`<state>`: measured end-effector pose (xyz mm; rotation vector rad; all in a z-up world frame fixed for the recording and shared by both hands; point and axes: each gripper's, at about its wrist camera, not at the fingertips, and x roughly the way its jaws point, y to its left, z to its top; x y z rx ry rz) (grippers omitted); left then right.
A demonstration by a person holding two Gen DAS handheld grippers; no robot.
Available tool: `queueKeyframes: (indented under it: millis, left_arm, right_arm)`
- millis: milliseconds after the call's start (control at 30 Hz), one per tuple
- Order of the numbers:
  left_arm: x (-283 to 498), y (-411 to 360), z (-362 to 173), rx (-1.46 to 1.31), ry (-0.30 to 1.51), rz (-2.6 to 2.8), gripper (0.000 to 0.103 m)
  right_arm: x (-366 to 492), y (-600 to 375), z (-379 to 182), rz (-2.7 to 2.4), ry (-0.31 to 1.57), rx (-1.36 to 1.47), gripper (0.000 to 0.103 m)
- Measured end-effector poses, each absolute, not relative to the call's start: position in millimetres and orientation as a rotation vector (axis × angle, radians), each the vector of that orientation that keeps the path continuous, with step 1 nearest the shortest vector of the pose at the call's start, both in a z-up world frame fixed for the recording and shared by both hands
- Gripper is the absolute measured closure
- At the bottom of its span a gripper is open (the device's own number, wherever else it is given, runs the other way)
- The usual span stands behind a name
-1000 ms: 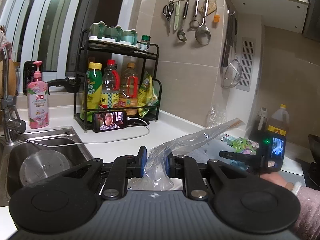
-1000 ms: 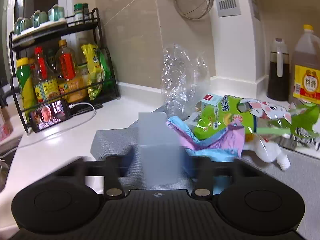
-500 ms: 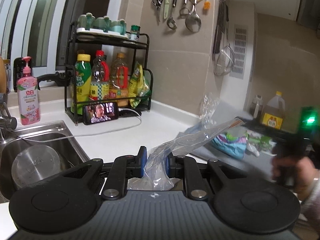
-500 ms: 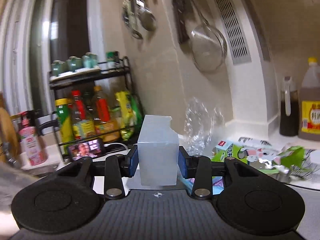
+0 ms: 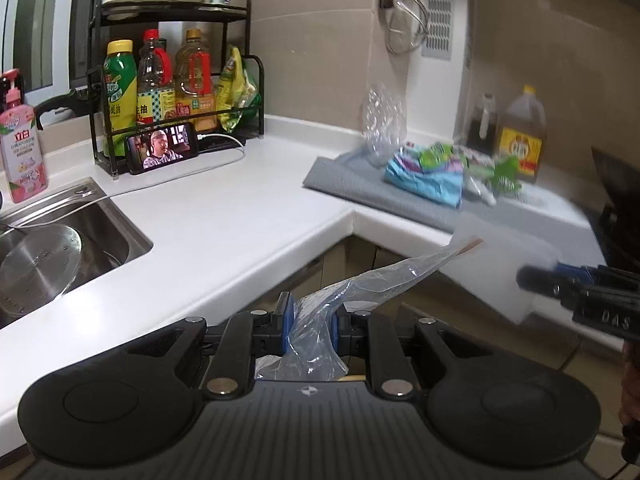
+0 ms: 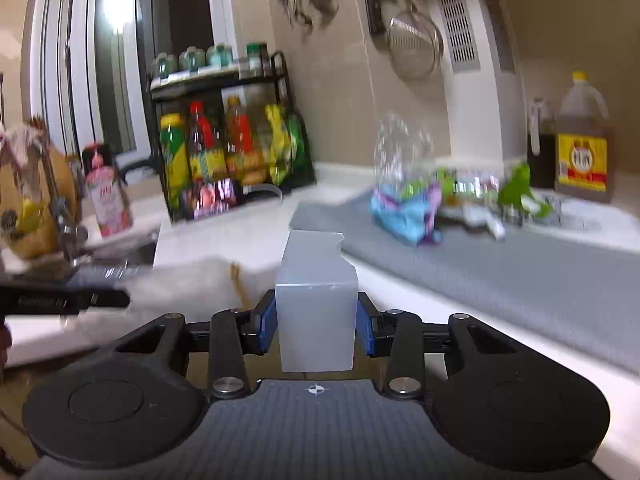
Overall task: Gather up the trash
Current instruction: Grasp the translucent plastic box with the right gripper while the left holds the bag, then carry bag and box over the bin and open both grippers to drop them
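Open air lies ahead of the left gripper (image 5: 310,330), which hangs off the counter's (image 5: 224,232) inner corner. Beyond it, bare white worktop reaches back to a bottle rack (image 5: 176,92). Forward right, crumpled wrappers (image 5: 432,172) crowd a grey mat (image 5: 360,188); a sink (image 5: 72,240) opens forward left.

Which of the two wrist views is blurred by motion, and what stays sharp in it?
Right wrist view: the rack and the trash pile smear, while the right gripper and its pale box stay crisp. Left wrist view: mostly sharp; only that box blurs.
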<state>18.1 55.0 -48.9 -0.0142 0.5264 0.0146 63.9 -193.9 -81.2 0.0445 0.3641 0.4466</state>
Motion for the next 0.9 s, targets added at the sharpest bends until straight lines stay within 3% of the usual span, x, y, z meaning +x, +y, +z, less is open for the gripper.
queueKeyframes:
  millis: [300, 900]
  left_arm:
    - [5.3, 49.0, -57.6, -0.004, 0.547, 0.032, 0.084]
    - [14.0, 45.2, -59.2, 0.029, 0.588, 0.028, 0.084]
  right_arm:
    - [43.4, -191.9, -117.3, 0.429, 0.508, 0.099, 0.06]
    - [40.3, -186.0, -121.3, 0.439, 0.529, 0.065, 0.06]
